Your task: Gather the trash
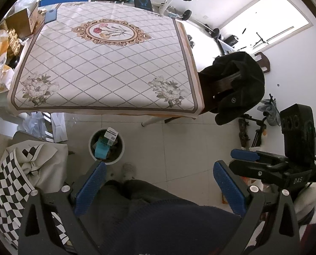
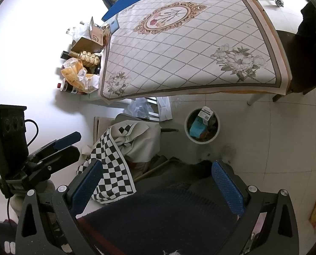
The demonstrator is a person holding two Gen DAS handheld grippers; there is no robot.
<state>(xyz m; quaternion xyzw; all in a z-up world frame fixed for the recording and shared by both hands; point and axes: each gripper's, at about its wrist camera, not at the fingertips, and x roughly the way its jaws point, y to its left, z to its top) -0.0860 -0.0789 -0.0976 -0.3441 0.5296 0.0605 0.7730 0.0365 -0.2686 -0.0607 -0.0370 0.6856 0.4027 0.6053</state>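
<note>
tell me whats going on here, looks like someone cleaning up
A person holds a two-finger gripper in each hand, above their lap. The left gripper and the right gripper are both open and hold nothing. On the floor by the table stands a round white bin already holding boxes and wrappers, with a white carton sticking out on top. The patterned tabletop in front looks bare; clutter sits along its far left side.

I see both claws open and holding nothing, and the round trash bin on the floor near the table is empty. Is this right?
Not quite: the trash bin is not empty. The left wrist view shows a teal carton and a white labelled box sticking out of it; the right wrist view shows the same. The rest holds: left claw and right claw are open, holding nothing.
</note>
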